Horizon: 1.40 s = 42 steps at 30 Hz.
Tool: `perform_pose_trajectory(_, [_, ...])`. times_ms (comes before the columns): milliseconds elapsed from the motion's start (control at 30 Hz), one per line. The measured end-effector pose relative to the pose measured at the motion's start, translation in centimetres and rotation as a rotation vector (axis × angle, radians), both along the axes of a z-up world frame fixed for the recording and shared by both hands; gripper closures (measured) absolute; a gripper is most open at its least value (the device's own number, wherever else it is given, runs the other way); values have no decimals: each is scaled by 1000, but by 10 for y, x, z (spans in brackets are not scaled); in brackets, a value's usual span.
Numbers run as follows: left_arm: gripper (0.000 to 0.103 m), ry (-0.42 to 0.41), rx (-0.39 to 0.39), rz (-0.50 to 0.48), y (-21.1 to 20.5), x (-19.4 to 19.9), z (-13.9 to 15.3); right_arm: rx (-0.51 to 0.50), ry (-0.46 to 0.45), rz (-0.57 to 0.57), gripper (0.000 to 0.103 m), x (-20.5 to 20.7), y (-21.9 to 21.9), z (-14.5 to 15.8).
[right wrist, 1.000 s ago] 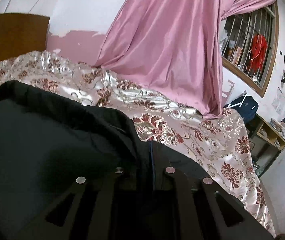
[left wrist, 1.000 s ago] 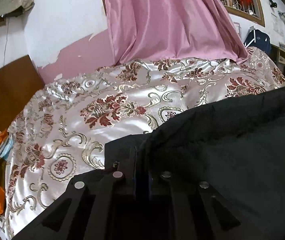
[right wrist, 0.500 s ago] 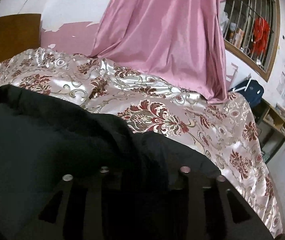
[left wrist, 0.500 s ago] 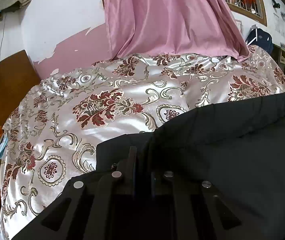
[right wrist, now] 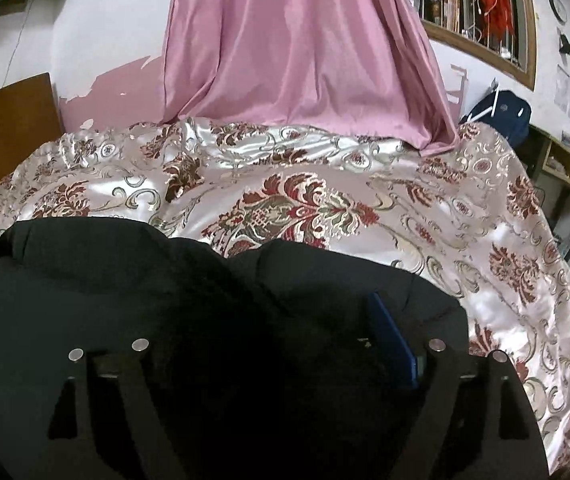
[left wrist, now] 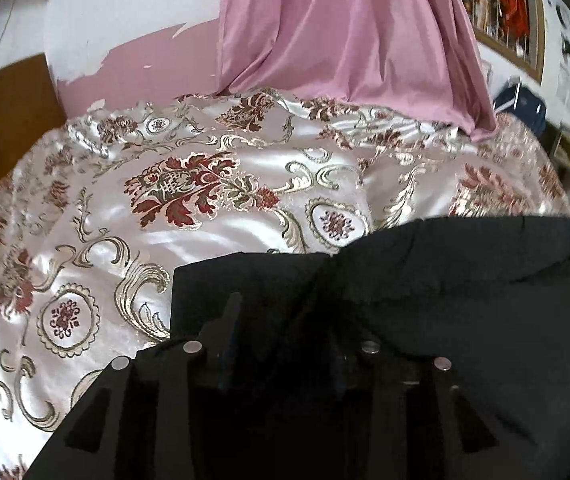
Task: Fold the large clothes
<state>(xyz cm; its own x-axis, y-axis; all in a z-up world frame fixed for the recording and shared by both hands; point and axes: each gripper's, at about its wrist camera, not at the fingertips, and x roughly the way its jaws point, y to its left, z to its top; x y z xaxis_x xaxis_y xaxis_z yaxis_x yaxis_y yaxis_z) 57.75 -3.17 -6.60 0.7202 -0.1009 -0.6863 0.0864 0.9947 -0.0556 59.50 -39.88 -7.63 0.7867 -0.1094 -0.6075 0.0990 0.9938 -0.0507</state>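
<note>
A large black garment lies on a shiny floral bedspread, its far edge folded across the bed. My left gripper sits over the garment's left corner. Its jaws are opening, and black cloth lies loose in the gap between them. In the right wrist view the same garment fills the lower half over the bedspread. My right gripper is at its right corner with jaws opening wide. The blue pad of its right finger stands clear of the cloth, which lies slack between the fingers.
A pink curtain hangs down onto the bed's far side. A wooden headboard stands at the left. A barred window, a blue bag and a wooden shelf are at the right.
Both grippers were shut on the black garment and have spread their jaws, the right one much wider. Both have sunk toward the bed, and the garment now rests on the bedspread.
</note>
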Motion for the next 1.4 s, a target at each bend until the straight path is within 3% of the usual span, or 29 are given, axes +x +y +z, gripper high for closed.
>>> perform_pose_trajectory(100, [62,-3,-68,11,11,-2,8,40,-26,18,26,-5,-4,6])
perform_pose_trajectory(167, [43,-39,-91,47,18,-7,18,66,-67,31,26,-12,-6,14])
perform_pose_trajectory(200, [23,-63,-97,67,21,-9,23,64,-95,29,25,-18,-6,19])
perform_pose_trajectory(233, [13,-117,-119,101,28,-15,33,59,-122,26,24,-23,-5,25])
perform_pose_trajectory(333, [13,-169,-193,114,39,-23,53,43,-210,3,14,-38,-4,42])
perform_pose_trajectory(500, [9,-170,-207,175,38,-36,72,24,-290,7,14,-55,3,72])
perform_pose_trajectory(600, [4,-182,-254,122,30,-52,77,37,-303,56,12,-66,11,87])
perform_pose_trajectory(867, [3,-169,-143,-111,-23,-102,61,38,-182,216,7,-92,36,74])
perform_pose_trajectory(1033, [3,-173,20,-241,-58,-119,45,41,-113,245,7,-96,38,49])
perform_pose_trajectory(1067, [3,-179,63,-247,-65,-116,41,35,-102,242,7,-94,37,44])
perform_pose_trajectory(1167, [3,-170,96,-235,-73,-101,31,22,-58,221,7,-80,37,29])
perform_pose_trajectory(1267, [3,-149,66,-190,-69,-81,24,49,11,197,7,-58,31,15])
perform_pose_trajectory(1400, [1,-119,16,-123,-59,-57,16,48,4,162,7,-45,25,12])
